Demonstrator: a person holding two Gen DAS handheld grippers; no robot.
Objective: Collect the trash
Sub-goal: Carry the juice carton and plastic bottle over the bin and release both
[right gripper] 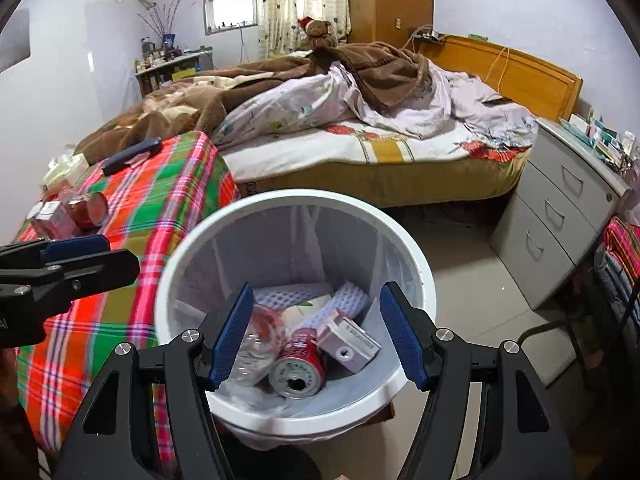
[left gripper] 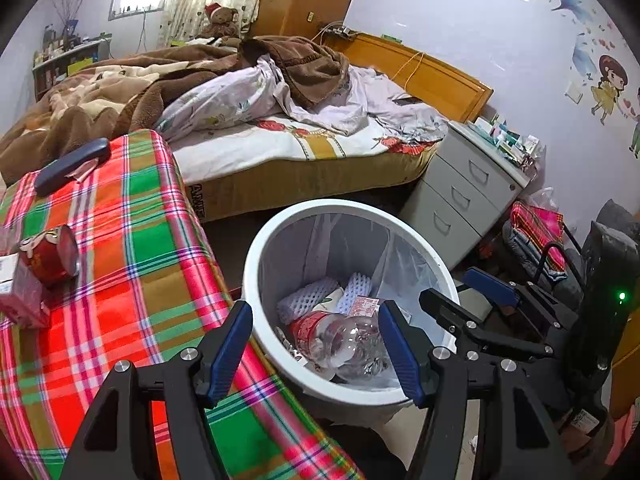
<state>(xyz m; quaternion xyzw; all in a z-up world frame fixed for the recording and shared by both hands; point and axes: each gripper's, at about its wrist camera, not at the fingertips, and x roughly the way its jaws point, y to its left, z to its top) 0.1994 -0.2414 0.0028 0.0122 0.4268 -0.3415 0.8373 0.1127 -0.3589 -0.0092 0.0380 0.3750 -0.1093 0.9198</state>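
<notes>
A white trash bin [left gripper: 340,205] [right gripper: 304,197] lined with a clear bag stands on the floor beside the plaid-covered table [left gripper: 140,240]. Inside it lie a crushed clear bottle [left gripper: 340,340] [right gripper: 260,344], a red can [right gripper: 298,364], a pink box [right gripper: 348,340] and white foam netting [right gripper: 296,294]. My left gripper [left gripper: 316,354] hangs open over the bin's near rim with nothing between its pads. My right gripper [right gripper: 318,340] is open above the bin, holding nothing. On the table a red can [left gripper: 52,256] lies on its side beside a pink box [left gripper: 20,296].
A dark blue case [left gripper: 72,166] and a tissue pack [right gripper: 66,168] sit at the table's far end. An unmade bed [right gripper: 360,148] lies behind the bin. A grey drawer cabinet [right gripper: 560,216] stands to the right, with a black chair frame [right gripper: 552,332] and bags near it.
</notes>
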